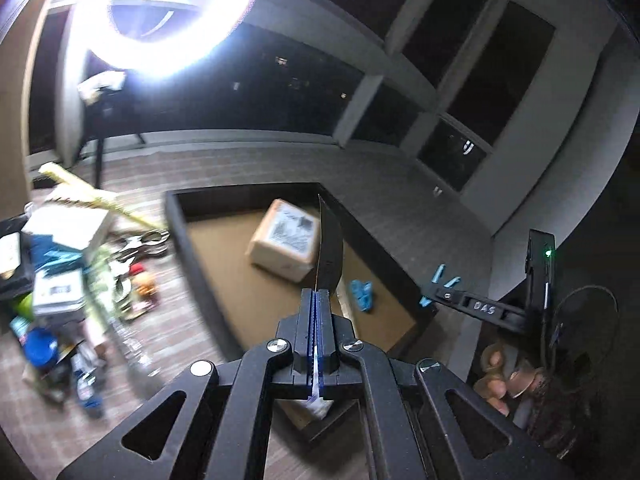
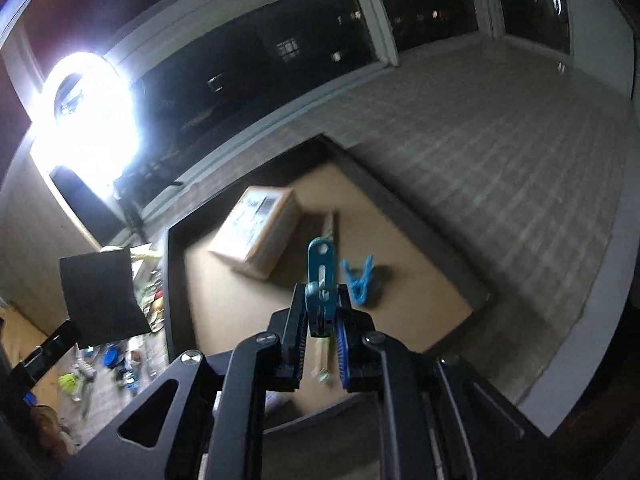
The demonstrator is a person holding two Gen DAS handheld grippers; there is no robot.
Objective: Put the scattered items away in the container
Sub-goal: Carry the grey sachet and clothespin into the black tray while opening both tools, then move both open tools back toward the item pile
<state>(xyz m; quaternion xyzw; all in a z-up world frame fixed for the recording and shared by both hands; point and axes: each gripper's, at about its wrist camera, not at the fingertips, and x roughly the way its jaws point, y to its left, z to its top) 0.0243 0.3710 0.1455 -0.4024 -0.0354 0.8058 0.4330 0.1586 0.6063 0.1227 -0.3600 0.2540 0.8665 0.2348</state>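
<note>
We judge the black card (image 1: 330, 248) in our left claw (image 1: 316, 300) light and thin, bending a little, so its pinched bottom edge is the right hold; the jaws are nearly closed on it. The blue clothes peg (image 2: 321, 276) in our right claw (image 2: 320, 312) is stiff plastic, standing between parted jaws; whether the pads press it we cannot tell. Both claws tilt down over the tray (image 2: 176, 280) on the floor (image 2: 500, 152), where a cardboard box (image 2: 256, 232) and another blue peg (image 2: 360, 280) lie.

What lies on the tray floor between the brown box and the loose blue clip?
A thin pale strip lies there, between the box and the clip, as the right wrist view shows.
</note>
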